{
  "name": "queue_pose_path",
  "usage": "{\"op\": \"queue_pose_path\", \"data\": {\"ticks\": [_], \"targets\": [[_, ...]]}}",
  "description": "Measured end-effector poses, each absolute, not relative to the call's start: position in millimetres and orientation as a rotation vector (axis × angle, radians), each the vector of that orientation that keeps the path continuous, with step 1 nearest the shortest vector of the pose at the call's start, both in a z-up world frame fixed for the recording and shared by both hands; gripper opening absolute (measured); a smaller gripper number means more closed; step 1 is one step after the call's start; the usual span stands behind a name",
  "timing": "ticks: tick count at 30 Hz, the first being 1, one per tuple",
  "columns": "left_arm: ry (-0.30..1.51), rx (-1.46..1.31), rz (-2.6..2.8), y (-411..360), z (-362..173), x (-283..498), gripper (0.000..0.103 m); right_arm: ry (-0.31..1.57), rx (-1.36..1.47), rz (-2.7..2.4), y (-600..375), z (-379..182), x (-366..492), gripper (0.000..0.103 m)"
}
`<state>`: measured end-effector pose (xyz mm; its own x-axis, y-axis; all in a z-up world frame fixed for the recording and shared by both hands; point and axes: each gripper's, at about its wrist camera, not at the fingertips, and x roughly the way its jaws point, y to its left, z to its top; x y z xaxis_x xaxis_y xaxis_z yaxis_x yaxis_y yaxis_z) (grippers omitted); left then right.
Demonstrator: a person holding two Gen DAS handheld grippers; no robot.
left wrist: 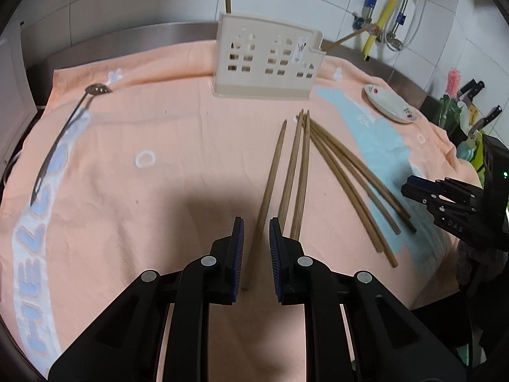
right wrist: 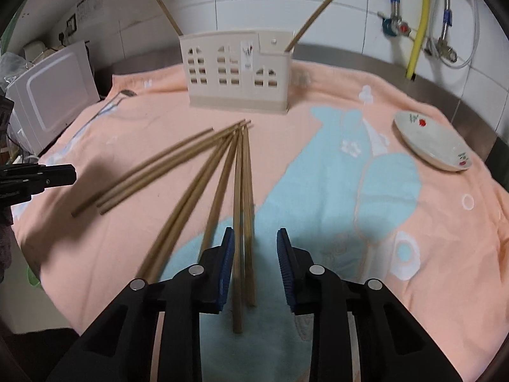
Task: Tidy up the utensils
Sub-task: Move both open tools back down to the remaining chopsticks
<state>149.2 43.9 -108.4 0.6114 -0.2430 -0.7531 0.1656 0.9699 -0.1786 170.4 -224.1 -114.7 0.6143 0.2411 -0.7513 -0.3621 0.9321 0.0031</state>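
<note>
The chopsticks (right wrist: 241, 191) lie lengthwise between both sets of jaws, right gripper (right wrist: 255, 265) and left gripper (left wrist: 256, 248) standing apart, unclamped.

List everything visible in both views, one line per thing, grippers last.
chopsticks on towel: seven, brown wood, fanned out, tips toward the holder
chopsticks in holder: two, brown, leaning out of either end
utensil holder: one, cream, far side of the towel
slotted spoon: one, metal, far left on the towel
plate: one, white with red print, right on the towel
towel: one, peach with blue pattern, covers the counter
knives: about three, black handles, right edge
microwave: one, white, left
left gripper: black, blue pads, one chopstick between open jaws
right gripper: black, blue pads, two chopsticks between open jaws
</note>
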Motion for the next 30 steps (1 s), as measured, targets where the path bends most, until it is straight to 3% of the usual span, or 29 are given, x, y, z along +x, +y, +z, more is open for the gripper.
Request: {"op": "queue_pose_path", "data": {"ticks": [30], "targets": [[0.928,-0.057,-0.287,30.8,-126.1,165.3,0.016,0.894,-0.186,0.350,-219.1,-136.9,190.2,0.009]]}}
